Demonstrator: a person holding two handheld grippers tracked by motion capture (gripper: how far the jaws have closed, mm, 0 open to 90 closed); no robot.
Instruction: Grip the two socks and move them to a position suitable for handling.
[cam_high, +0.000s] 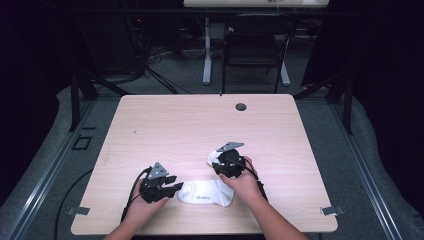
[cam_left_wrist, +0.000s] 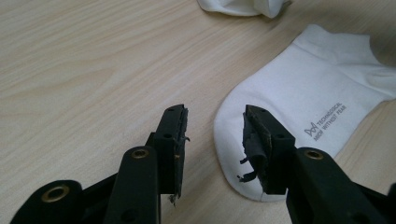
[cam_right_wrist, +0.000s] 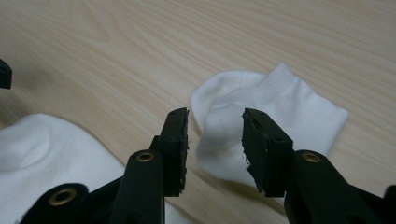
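Near edge first: two forearms come in from the bottom, each hand on a black gripper. The left gripper (cam_high: 172, 191) sits low over the near part of the table (cam_high: 170, 125), jaws spread, nothing between the pads; in the left gripper view its tips (cam_left_wrist: 212, 135) hover at the rounded toe of a flat white sock (cam_high: 207, 192), and whether the right-hand pad brushes the fabric I can't tell. That sock lies flat between the two hands, long axis running left to right along the near edge, toe pointing left at the left gripper, cuff end to the right by the right hand, grey printed lettering facing up. A little farther and to the right, the right gripper (cam_high: 222, 161) hangs with jaws apart too, empty, aimed at a second white sock (cam_right_wrist: 266, 126). This one is bunched up, cuff at the far side, just beyond the jaw tips.

The table is pale wood grain, with a round cable hole (cam_high: 241, 107) at the far edge. Beyond it are a black folding chair (cam_high: 252, 47), a white desk leg (cam_high: 206, 50), tangled cables, grey carpet, dark curtains.
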